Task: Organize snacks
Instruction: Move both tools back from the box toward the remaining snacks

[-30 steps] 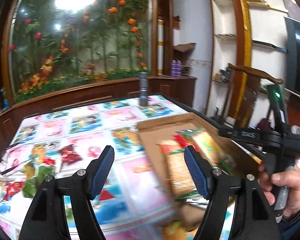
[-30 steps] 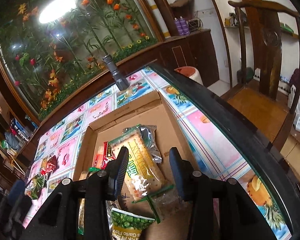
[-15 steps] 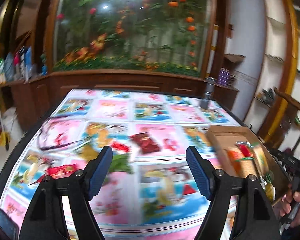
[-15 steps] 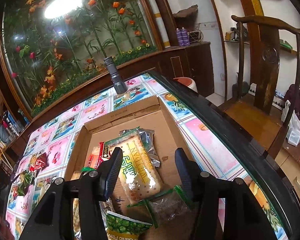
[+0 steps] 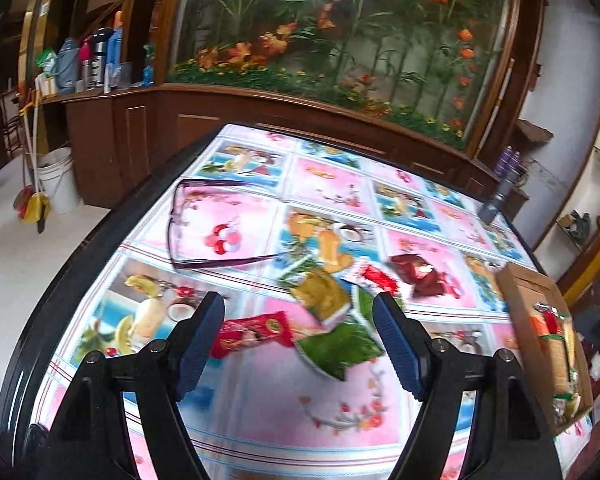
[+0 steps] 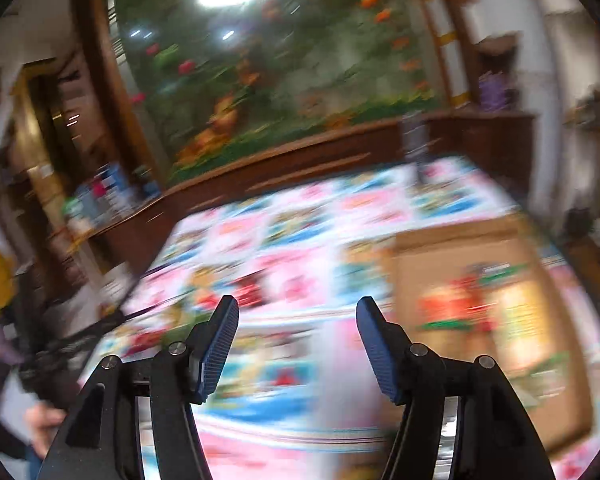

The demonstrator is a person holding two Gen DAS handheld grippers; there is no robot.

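Observation:
My left gripper (image 5: 298,336) is open and empty, just above a cluster of loose snack packets on the patterned tablecloth: a red packet (image 5: 254,334), a green packet (image 5: 338,348), a yellow-green packet (image 5: 320,292), a small red-white packet (image 5: 376,278) and a dark red packet (image 5: 422,276). The cardboard box (image 5: 520,288) with several packets inside lies at the right edge. My right gripper (image 6: 296,338) is open and empty above the table; its view is blurred, with the box (image 6: 452,256) to its right.
A pair of glasses (image 5: 204,228) lies on the cloth behind the packets. A dark flashlight (image 5: 496,200) stands at the table's far right. The table's black edge (image 5: 80,252) runs along the left, with a white bucket (image 5: 58,178) and a cabinet beyond.
Both grippers have swung left, away from the box. The left now faces the loose packets close up. The right has opened wider and its view has blurred.

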